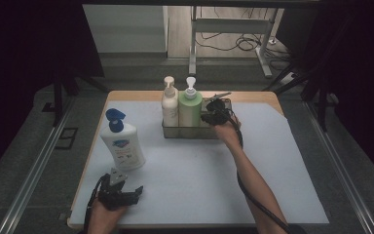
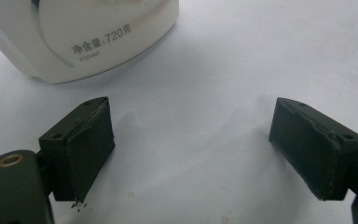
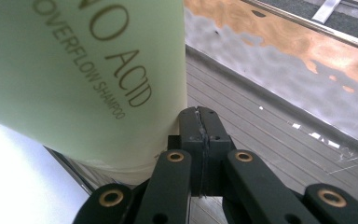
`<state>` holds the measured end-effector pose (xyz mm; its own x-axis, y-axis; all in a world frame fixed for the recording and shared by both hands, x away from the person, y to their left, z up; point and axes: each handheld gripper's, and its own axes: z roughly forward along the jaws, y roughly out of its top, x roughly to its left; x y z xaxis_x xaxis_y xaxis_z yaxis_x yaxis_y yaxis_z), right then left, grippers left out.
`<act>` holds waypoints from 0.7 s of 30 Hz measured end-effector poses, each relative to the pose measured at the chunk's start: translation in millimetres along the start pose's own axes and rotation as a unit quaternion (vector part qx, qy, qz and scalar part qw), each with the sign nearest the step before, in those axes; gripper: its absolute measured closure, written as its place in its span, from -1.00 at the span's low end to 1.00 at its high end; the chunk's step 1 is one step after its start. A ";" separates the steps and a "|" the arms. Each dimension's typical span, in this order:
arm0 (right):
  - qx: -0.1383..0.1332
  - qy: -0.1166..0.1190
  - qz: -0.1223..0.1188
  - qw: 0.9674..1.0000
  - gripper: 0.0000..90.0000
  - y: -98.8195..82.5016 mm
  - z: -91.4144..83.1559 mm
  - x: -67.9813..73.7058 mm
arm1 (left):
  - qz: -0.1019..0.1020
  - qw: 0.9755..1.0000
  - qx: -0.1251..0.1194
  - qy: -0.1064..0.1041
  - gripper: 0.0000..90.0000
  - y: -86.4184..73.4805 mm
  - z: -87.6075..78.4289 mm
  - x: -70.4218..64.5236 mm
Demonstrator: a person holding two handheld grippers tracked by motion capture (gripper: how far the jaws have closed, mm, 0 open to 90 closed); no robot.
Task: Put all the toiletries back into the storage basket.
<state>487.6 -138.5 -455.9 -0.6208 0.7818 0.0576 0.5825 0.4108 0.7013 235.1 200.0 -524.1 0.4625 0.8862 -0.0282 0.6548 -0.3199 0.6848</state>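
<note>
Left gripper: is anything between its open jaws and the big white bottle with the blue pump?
Nothing visible. The left gripper is open on bare white mat, and the white bottle stands just beyond its jaws.

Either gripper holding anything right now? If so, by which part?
Nothing is held. The right gripper is shut with its fingers together on nothing, beside the green shampoo bottle in the metal tray. The left gripper is open over the table, short of the white bottle.
</note>
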 end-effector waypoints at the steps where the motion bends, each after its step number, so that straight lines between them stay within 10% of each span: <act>1: 0.000 -0.001 0.000 1.000 0.99 0.1 -0.2 0.3 | 0.000 1.000 0.000 0.000 -0.70 0.0 0.0 0.0; 21: -0.005 -0.002 -0.016 1.000 0.75 -1.1 -9.6 -2.0 | 0.000 1.000 -0.001 0.001 -0.70 -0.2 0.1 -0.3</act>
<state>483.2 -145.0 -449.9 -0.6373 0.7699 0.0331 0.5578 0.4312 0.7092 234.8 199.8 -524.3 0.4610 0.8870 -0.0271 0.6536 -0.3188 0.6864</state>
